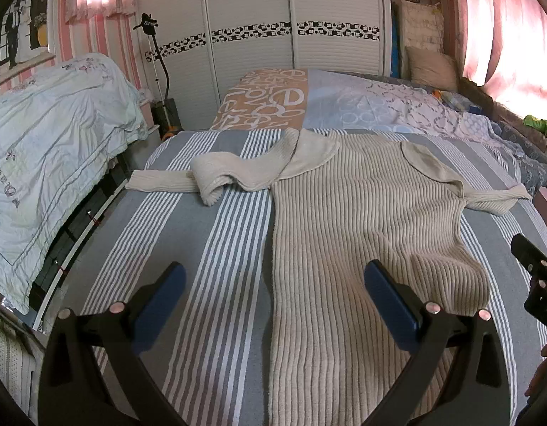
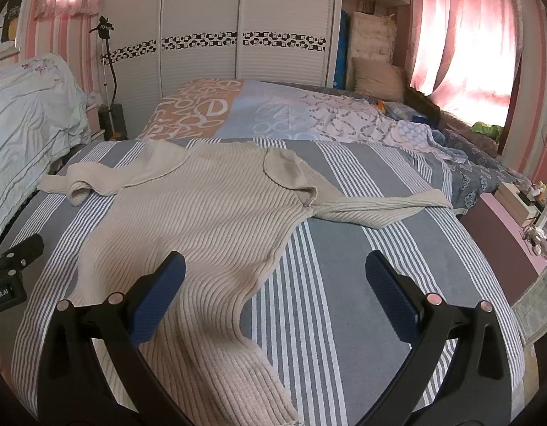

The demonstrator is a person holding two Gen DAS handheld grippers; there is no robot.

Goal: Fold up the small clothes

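The sweater (image 1: 348, 220) lay spread flat on the bed (image 1: 209, 248), ribbed and beige, stretched out over the grey-and-white striped cover from the near edge up toward the far half. Its collar end sat away from the cameras, close to where the striped cover met the patterned quilt (image 1: 344, 106). One sleeve (image 1: 188, 177) ran out toward the bed's left edge and doubled back on itself in a loose loop. The other sleeve (image 2: 379, 206) reached straight out toward the right edge, its cuff stopping just short of it. The hem end hung nearest the cameras, rumpled on its right side.

The left gripper (image 1: 273, 284) hovered above the near edge, jaws spread wide, nothing between them; its right finger (image 1: 387, 298) hung over the sweater's body and its left finger (image 1: 159, 294) over bare stripes. The right gripper (image 2: 273, 284) was released as well, blue pads wide apart and empty, its left finger (image 2: 156, 298) over the knit and its right finger (image 2: 390, 298) over the cover. Whether either one touched the fabric could not be told.

No containers showed on the bed. A white duvet (image 1: 49, 149) was heaped beside the left edge, and a cushion (image 2: 376, 78) leaned at the far right corner near the pink curtains (image 2: 465, 42).
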